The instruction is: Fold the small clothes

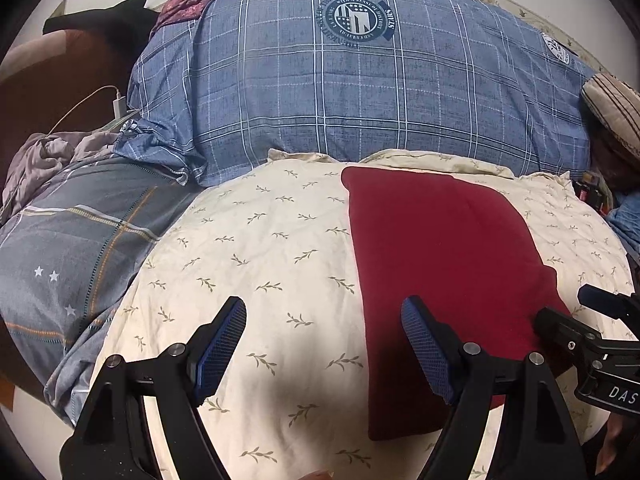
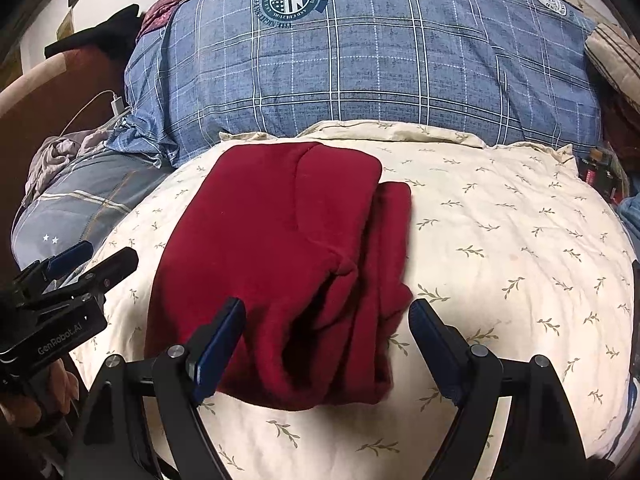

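A dark red garment (image 1: 440,264) (image 2: 280,248) lies folded into a long rectangle on a cream quilt with a leaf print (image 1: 260,248) (image 2: 500,240). My left gripper (image 1: 324,320) hovers open above the garment's left edge, its right pad over the red cloth and its left pad over the bare quilt. My right gripper (image 2: 328,322) hovers open over the near end of the garment, where loose folds bunch up. Nothing is pinched between either pair of pads. Each gripper shows at the edge of the other's view (image 1: 600,340) (image 2: 60,300).
A large blue plaid pillow (image 1: 360,92) (image 2: 380,64) lies behind the quilt. Grey plaid bedding (image 1: 80,248) and crumpled grey cloth (image 1: 52,156) lie at the left, with a white charger cable (image 1: 116,104). A striped cushion (image 1: 616,108) sits at the right.
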### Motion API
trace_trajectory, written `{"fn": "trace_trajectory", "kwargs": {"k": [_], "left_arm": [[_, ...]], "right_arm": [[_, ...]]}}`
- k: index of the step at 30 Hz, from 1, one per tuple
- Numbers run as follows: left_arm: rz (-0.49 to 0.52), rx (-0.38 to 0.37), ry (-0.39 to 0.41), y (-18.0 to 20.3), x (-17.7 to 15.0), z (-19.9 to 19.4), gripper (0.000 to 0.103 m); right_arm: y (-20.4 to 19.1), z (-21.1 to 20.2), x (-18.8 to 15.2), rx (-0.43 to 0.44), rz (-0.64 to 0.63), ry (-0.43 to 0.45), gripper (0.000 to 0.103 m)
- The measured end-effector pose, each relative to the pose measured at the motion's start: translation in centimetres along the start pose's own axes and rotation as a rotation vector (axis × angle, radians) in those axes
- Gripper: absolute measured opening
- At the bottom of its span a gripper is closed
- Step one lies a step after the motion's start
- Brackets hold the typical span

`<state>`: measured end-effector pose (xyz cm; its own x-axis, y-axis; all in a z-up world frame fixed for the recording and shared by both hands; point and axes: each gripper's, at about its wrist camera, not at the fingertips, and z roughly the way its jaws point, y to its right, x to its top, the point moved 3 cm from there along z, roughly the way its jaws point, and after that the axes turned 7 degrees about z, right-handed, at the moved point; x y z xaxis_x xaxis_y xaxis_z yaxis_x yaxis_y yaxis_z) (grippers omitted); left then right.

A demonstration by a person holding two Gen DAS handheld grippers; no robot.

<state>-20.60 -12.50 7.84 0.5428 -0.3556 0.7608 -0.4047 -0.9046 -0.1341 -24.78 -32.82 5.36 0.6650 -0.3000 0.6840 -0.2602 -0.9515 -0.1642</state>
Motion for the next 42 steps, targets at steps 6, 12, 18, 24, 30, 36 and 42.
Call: {"fn": "trace_trajectory", "kwargs": {"k": [6, 12, 18, 24, 30, 36, 42], "left_arm": [[-0.002, -0.003, -0.005, -0.1, -0.1, 0.1, 0.080], [0.009, 0.005, -0.007, 0.1, -0.2, 0.1, 0.080], [0.010, 0.002, -0.013, 0.1, -0.3, 0.1, 0.080], [0.013, 0.006, -0.013, 0.1, -0.3, 0.1, 0.080], [0.004, -0.004, -0.027, 0.0, -0.7, 0.4, 0.080], [0.007, -0.002, -0.023, 0.1, -0.5, 0.4, 0.080], [0.006, -0.004, -0.035, 0.2, -0.7, 0.7, 0.080]], "right_arm": [[-0.1, 0.1, -0.1, -0.001, -0.004, -0.006, 0.085], [-0.3, 0.3, -0.3, 0.006, 0.002, -0.020, 0.085], [-0.6, 0.1, -0.4, 0.006, -0.010, -0.013, 0.085], [-0.7, 0.5, -0.4, 0.005, -0.009, -0.023, 0.085], [-1.0, 0.3, -0.6, 0.000, -0.024, -0.020, 0.085], [-1.0, 0.5, -0.6, 0.000, -0.019, -0.027, 0.085], [-1.0, 0.4, -0.7, 0.004, -0.018, -0.028, 0.085]]}}
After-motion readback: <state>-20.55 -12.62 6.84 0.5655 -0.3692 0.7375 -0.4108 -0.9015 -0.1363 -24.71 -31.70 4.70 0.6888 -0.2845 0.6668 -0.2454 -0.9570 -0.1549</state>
